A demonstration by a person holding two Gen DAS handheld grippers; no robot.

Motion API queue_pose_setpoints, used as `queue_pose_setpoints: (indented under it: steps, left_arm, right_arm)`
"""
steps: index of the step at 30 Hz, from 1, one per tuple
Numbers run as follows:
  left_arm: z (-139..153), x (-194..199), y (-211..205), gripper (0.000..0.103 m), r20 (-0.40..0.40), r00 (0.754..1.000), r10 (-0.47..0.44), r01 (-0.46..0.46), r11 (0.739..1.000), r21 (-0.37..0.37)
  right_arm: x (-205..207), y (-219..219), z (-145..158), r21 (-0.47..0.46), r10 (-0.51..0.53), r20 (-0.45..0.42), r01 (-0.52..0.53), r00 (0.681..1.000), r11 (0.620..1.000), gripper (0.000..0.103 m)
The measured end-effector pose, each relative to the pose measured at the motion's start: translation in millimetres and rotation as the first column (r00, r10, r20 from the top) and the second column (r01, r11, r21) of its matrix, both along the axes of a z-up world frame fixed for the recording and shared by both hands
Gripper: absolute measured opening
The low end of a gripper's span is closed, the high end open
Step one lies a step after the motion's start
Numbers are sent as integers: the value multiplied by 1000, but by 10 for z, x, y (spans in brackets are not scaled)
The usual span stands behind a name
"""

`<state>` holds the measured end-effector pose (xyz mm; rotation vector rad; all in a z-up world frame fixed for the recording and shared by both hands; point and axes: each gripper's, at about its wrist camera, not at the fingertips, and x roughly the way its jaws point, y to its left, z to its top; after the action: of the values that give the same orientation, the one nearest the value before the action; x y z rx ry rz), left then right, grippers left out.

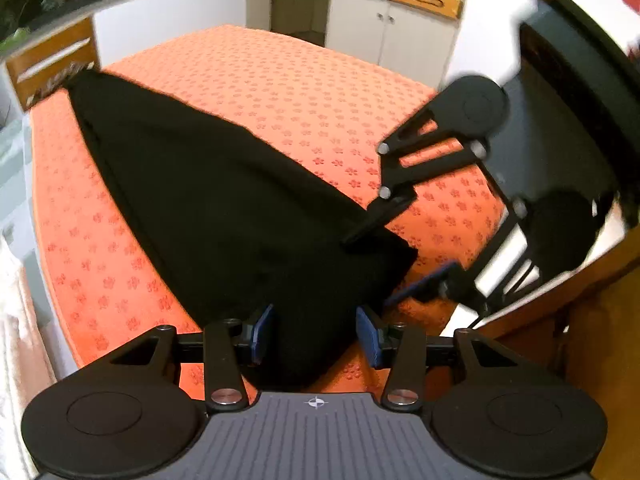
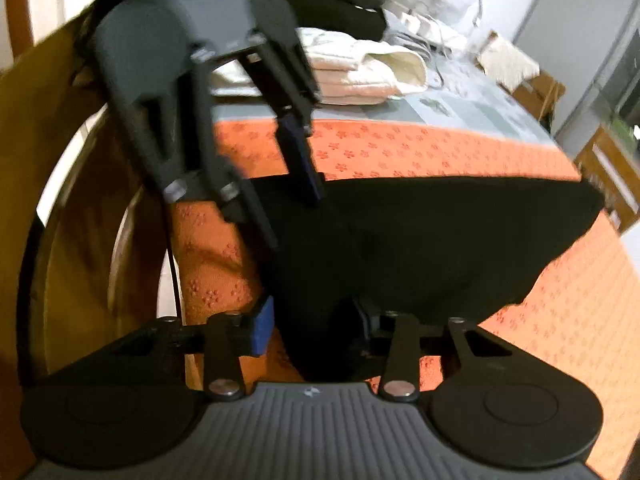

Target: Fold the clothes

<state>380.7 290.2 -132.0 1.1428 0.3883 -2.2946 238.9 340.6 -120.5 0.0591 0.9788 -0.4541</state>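
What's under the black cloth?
The black cloth lies on an orange flowered cover, which shows all around it. A grey patterned sheet peeks out past the orange edge. Whatever sits directly beneath the cloth's middle is hidden.

A black garment (image 1: pixel 224 200) lies on the orange flower-patterned table cover (image 1: pixel 304 92).

Left tool (image 1: pixel 315 334) and right tool (image 2: pixel 314 330) tilted downward, jaws apart.

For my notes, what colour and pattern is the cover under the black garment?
Orange cover with small flowers, clearest in the left wrist view.
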Motion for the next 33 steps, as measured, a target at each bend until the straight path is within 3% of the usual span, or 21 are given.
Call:
queue_pose_setpoints:
  steps: [6,10,11,16,20,22,23,24,28,33]
  left_arm:
    - [-93,-143,250,59,139,980,-143,167,970,-174]
    - [-151,-158,223,57,169,976,-134,170,960,-222]
    - [-172,-158,207,51,173,977,-127,165,959,-231]
    - [-190,-126,121,39,136,986,-100,131,961,-243]
    - [-136,-86,63,37,65,997,-32,44,981,-189]
    - [-114,-58,-3,37,26,1000,15,-11,990,-141]
    - [-106,-49,-29,37,12,999,36,-35,992,-118]
    - [-102,-54,-35,37,6,999,49,-48,993,-106]
    - [-80,-88,21,32,20,998,62,-60,993,-98]
    - [39,-69,135,28,43,997,58,-56,998,-41]
  right_arm:
    - [-138,-366,84,210,-95,82,76,992,975,41]
    - [-230,-536,89,310,-145,125,100,982,945,41]
    - [-244,-544,86,318,-149,131,101,980,943,41]
    - [-195,-352,76,210,-92,117,66,989,976,51]
    - [-156,-121,-5,28,3,82,-6,997,1000,52]
    - [-153,2,-67,-81,32,48,-28,998,996,46]
    - [-131,54,-105,-135,37,28,-33,999,990,34]
    - [-132,90,-126,-161,37,22,-33,999,986,31]
    - [-138,79,-40,-104,-49,76,57,996,993,25]
    - [-100,189,62,-84,-49,66,54,997,995,25]
